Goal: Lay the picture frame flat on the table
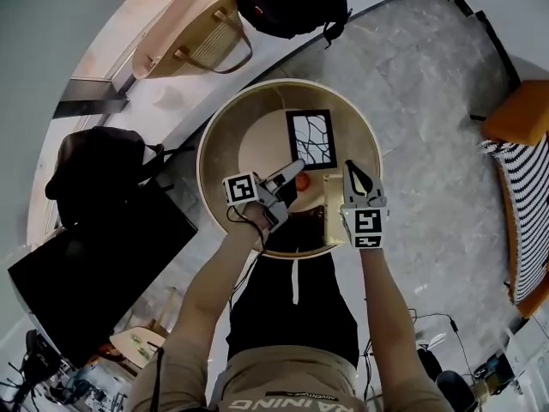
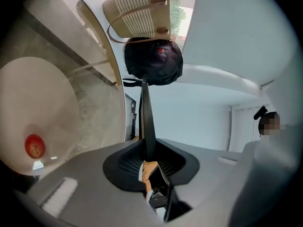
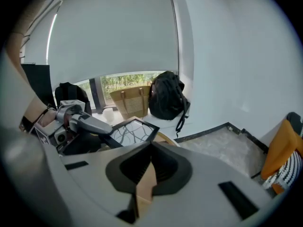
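Picture frame (image 1: 310,138) sits over round wooden table (image 1: 207,144), near corner clamped in my left gripper (image 1: 294,170). I see my right gripper (image 1: 355,175) just beside it, jaws together, nothing between.

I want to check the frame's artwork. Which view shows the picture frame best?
The head view: nearly the whole picture frame, with its branch pattern, seen from above. The right gripper view shows the frame slanted and partly hidden; the left gripper view shows only its thin black edge.
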Demonstrator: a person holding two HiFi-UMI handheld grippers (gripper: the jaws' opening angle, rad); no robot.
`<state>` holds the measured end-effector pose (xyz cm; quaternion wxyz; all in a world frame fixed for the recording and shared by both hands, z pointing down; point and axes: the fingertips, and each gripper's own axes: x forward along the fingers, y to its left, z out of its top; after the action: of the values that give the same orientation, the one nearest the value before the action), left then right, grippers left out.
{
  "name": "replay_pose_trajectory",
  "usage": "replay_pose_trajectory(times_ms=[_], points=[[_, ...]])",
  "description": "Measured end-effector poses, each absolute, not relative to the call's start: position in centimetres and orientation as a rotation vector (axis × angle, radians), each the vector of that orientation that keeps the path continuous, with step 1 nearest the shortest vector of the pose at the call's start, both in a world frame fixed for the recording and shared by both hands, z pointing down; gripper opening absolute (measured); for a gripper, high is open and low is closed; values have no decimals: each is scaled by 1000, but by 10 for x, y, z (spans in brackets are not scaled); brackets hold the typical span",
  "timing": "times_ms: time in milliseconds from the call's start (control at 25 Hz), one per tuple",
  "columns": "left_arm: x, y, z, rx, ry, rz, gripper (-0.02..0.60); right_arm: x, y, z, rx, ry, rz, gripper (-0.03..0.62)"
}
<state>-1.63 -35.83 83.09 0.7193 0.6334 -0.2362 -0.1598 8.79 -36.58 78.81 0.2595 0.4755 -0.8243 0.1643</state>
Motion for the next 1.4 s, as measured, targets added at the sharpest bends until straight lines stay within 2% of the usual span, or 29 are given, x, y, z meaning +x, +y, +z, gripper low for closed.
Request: replay_pose_trajectory(times_ms=[440,1040,1160,1320,1400], points=[[7,-413,889,1376,-536,-357,77,110,-415,847,1295,-2237,456,6],[6,-412,933,1409,-724,-85,78,119,-438,879,1296,-2241,585,6],[7,-412,936,1396,-758,-62,89,119,-439,882,1287,-2243,594,6],[1,-411,942,1397,-844,-4,158,112,-438,885,1266,-2247,602,6],[1,-411,941,1438,-876,42,169,110,-438,885,1258,-2252,602,6]])
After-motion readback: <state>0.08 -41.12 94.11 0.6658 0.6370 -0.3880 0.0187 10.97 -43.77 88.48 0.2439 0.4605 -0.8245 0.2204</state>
